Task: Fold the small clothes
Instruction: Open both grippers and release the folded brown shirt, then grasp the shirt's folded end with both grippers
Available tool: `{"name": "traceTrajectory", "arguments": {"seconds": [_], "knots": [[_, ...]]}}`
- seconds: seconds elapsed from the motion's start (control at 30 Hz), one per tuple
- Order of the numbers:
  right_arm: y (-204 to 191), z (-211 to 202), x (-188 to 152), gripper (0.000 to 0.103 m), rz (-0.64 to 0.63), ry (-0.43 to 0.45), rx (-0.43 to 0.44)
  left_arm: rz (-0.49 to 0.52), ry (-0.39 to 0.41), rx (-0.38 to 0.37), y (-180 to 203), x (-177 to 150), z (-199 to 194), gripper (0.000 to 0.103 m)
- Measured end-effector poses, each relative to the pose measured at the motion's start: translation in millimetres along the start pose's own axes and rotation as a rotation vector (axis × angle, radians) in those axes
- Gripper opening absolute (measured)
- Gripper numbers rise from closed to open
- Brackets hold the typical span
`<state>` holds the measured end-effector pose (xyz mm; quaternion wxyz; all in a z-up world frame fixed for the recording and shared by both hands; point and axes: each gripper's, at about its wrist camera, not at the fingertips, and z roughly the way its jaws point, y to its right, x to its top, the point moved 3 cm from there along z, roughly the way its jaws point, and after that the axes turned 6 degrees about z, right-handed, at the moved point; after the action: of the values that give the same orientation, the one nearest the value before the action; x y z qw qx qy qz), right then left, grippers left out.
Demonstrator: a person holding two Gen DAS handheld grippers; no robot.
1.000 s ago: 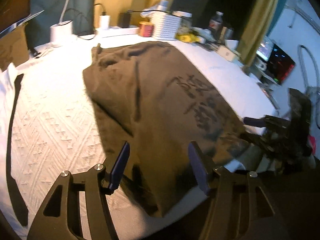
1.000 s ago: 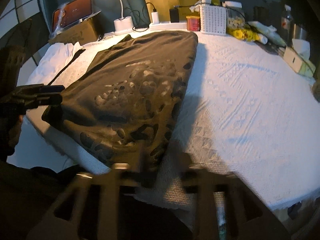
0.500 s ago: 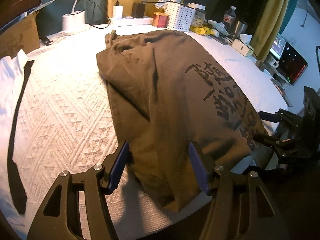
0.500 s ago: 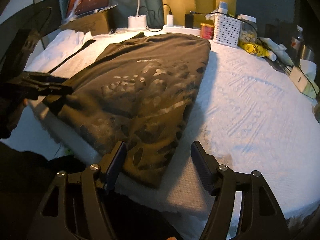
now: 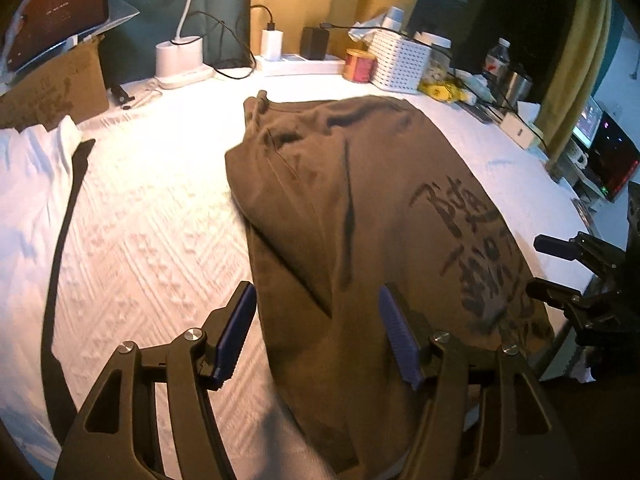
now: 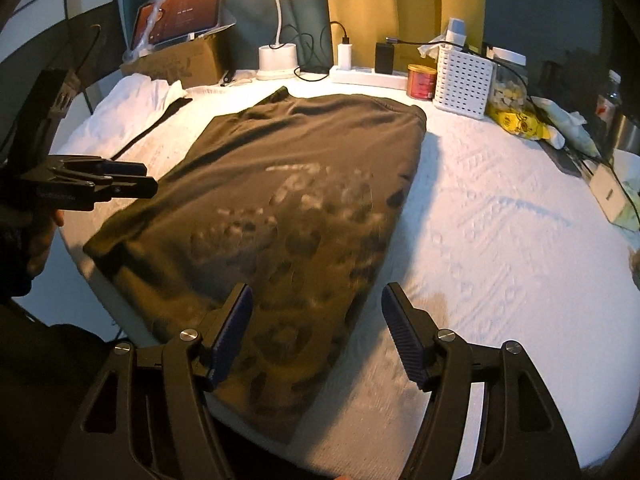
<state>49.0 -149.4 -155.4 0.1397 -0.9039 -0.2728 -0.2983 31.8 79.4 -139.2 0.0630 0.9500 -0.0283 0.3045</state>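
Observation:
A brown T-shirt (image 5: 360,220) with dark printed characters lies on the white textured table cover (image 5: 152,240), folded lengthwise, its near end hanging over the table's front edge. It also shows in the right wrist view (image 6: 288,200). My left gripper (image 5: 316,336) is open and empty, just above the shirt's near left edge. My right gripper (image 6: 316,332) is open and empty, above the shirt's near right corner. The right gripper also shows at the right in the left wrist view (image 5: 560,268). The left gripper shows at the left in the right wrist view (image 6: 112,180).
A white garment (image 5: 28,168) with a black strap (image 5: 60,240) lies at the table's left. At the back stand a cardboard box with a tablet (image 6: 176,56), a lamp base (image 6: 278,60), a power strip (image 6: 368,74), a red tin (image 6: 421,80) and a white basket (image 6: 464,80). Clutter lines the right edge.
Both grippers have moved forward over the table and a little higher. The right gripper's blur has gone and its jaws stand open. The shirt lies flatter and has not been gripped.

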Motion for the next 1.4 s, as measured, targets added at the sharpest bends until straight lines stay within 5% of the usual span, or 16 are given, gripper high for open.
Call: {"name": "traceTrajectory", "arguments": {"seconds": [0.57, 0.73, 1.4], "knots": [[51, 32, 62, 0.070, 0.076, 0.016, -0.022, -0.033, 0.010, 0.013, -16, 53, 38, 0.066], [66, 45, 77, 0.070, 0.096, 0.016, -0.033, -0.030, 0.017, 0.015, -23, 69, 48, 0.076], [112, 116, 132, 0.070, 0.166, 0.003, 0.001, -0.050, -0.016, -0.016, -59, 107, 108, 0.077]]}}
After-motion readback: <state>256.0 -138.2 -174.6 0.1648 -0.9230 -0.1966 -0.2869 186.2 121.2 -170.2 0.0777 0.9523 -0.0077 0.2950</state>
